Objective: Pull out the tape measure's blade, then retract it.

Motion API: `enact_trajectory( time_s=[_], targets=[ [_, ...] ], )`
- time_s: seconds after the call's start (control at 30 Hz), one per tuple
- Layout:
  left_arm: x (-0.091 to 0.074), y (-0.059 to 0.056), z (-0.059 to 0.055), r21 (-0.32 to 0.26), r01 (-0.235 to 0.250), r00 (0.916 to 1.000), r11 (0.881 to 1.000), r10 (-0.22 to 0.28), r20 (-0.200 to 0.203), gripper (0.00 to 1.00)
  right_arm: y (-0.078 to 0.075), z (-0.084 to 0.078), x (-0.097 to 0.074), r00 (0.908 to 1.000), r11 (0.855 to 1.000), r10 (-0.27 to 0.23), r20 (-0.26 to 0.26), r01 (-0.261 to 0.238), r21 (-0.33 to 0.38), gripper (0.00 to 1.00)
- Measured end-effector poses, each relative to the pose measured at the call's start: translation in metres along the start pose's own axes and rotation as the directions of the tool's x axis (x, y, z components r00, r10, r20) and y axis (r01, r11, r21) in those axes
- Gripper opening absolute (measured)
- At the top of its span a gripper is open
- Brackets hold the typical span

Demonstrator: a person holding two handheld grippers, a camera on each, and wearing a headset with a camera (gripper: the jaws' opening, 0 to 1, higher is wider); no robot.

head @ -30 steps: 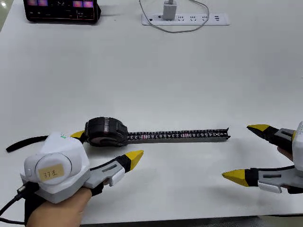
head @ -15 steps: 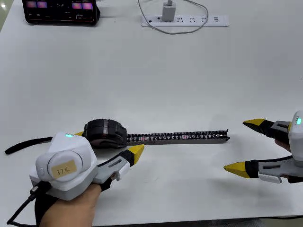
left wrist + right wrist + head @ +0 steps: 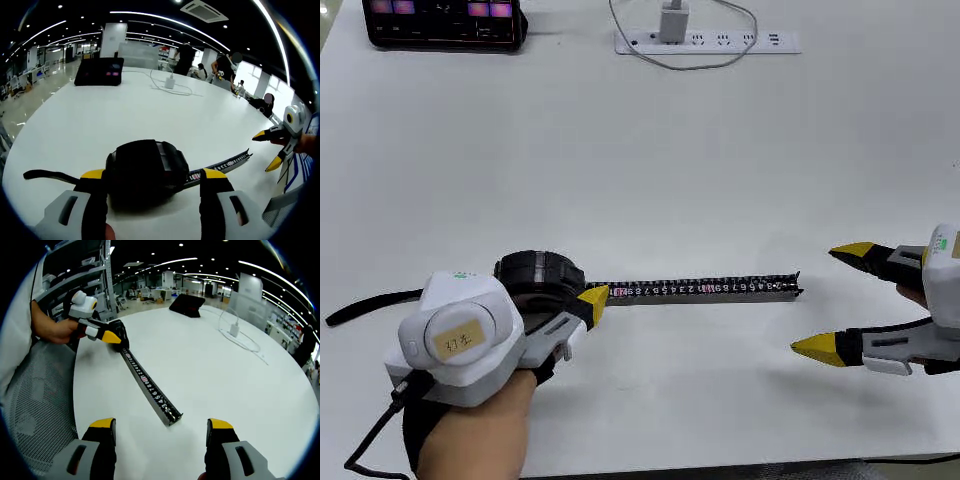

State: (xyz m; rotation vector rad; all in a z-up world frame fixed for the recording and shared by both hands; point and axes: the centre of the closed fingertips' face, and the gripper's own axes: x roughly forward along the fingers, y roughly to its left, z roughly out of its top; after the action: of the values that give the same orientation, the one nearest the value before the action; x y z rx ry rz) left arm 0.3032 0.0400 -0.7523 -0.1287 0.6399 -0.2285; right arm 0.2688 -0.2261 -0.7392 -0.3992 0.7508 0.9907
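My left gripper (image 3: 153, 175) straddles the tape measure (image 3: 535, 275), jaws open; blade (image 3: 705, 288) lies out, right gripper (image 3: 831, 298) open near its tip

The right gripper (image 3: 161, 423) is holding its 2 jaws apart at the bottom; the blade (image 3: 147, 384) is lying on the table (image 3: 215, 365), reaching toward upper left.

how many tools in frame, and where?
2. The left tool straddles the tape measure case, not clamped; the right tool hangs open beyond the blade tip, not touching.
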Motion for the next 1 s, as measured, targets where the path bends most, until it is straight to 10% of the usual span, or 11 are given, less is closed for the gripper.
enact_trajectory(
  time_s=[1.0],
  targets=[
    [0.0043,0.0072,-0.0025,-0.037,-0.035,0.9993,0.999,0.035,-0.010,0.63,-0.0046,-0.0015,0.0055,0.9991,0.999,0.028,-0.030,-0.029,-0.034,0.63]
  ],
)
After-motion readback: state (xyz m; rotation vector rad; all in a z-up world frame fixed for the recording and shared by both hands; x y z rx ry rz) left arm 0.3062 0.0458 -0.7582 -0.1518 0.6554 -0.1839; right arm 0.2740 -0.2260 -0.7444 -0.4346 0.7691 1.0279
